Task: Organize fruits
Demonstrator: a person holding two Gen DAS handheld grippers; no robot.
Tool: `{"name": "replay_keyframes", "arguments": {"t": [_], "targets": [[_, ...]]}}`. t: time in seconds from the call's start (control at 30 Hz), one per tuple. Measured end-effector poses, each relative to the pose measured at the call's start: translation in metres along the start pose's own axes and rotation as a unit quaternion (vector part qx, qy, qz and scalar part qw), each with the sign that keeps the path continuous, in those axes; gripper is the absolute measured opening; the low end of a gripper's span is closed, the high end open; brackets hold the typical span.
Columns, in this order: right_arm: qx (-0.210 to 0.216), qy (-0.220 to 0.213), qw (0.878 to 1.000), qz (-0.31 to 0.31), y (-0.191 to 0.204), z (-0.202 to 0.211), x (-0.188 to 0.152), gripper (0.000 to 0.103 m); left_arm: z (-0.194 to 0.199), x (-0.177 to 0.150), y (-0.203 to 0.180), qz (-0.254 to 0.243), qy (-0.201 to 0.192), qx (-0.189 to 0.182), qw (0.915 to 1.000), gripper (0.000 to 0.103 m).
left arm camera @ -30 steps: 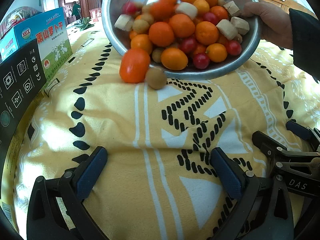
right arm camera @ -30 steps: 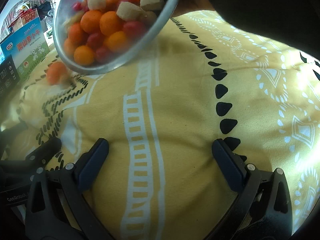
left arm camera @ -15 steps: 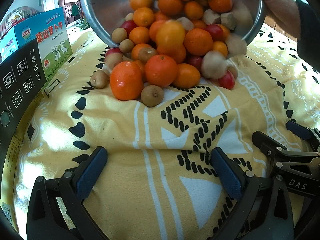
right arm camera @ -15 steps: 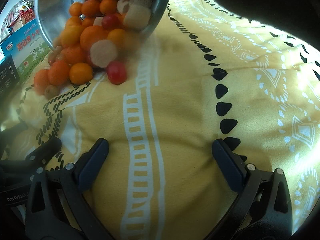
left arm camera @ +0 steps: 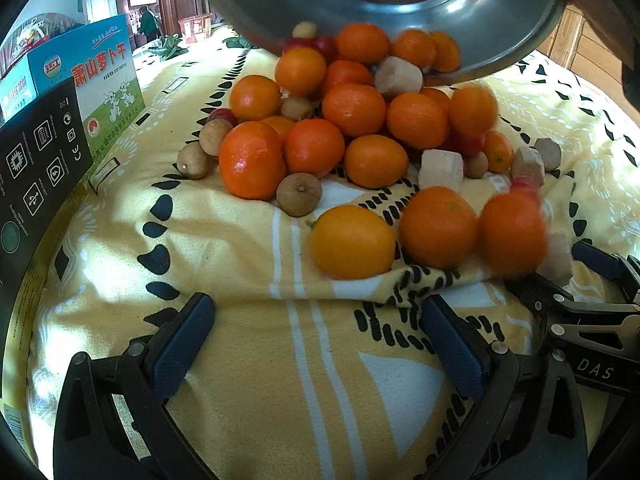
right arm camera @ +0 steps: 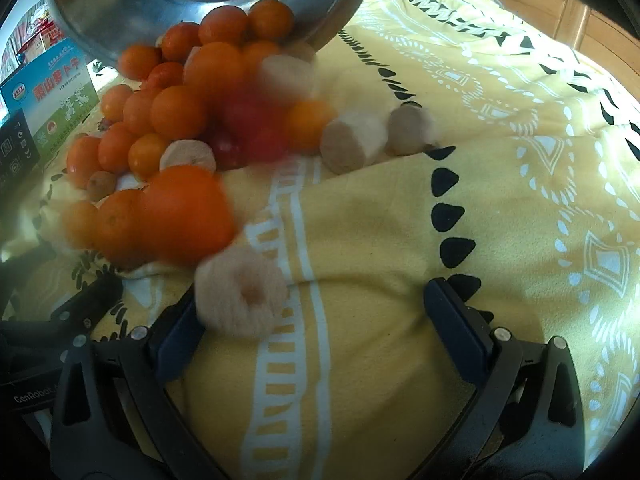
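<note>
Mixed fruits spilling in a heap under a tilted metal bowl

A steel bowl (left arm camera: 400,4) is tipping steeply over a pile of oranges (left arm camera: 354,110), its rim touching the topmost fruit. Small brown longans (left arm camera: 299,194) are sitting at the near and left edges of the pile, red cherry tomatoes (left arm camera: 325,44) are peeking out near the bowl's rim, and pale cut chunks (left arm camera: 440,170) are lying on the right side. Three larger oranges (left arm camera: 353,242) are lying apart from the heap, nearer the camera, the rightmost one blurred. In the right wrist view, a pale round slice (right arm camera: 240,292) is showing blurred in the foreground, with two more pale pieces (right arm camera: 354,142) lying right of the heap.
</note>
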State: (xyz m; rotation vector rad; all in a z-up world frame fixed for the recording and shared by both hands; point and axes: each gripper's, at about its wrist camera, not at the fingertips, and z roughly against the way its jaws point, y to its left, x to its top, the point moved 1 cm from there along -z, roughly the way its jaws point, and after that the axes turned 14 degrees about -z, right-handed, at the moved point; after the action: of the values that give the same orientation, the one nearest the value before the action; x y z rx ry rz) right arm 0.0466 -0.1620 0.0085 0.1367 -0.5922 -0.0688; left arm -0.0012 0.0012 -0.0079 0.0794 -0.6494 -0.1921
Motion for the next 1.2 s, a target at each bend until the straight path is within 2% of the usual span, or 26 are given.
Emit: {"name": "replay_keyframes", "arguments": {"t": [1.2], "targets": [[-0.001, 0.001, 1.000, 0.000, -0.0003, -0.0009, 0.0009, 0.103, 0.0001, 0.0004, 0.0000, 0.000, 0.000, 0.000, 1.0000, 0.103]]}}
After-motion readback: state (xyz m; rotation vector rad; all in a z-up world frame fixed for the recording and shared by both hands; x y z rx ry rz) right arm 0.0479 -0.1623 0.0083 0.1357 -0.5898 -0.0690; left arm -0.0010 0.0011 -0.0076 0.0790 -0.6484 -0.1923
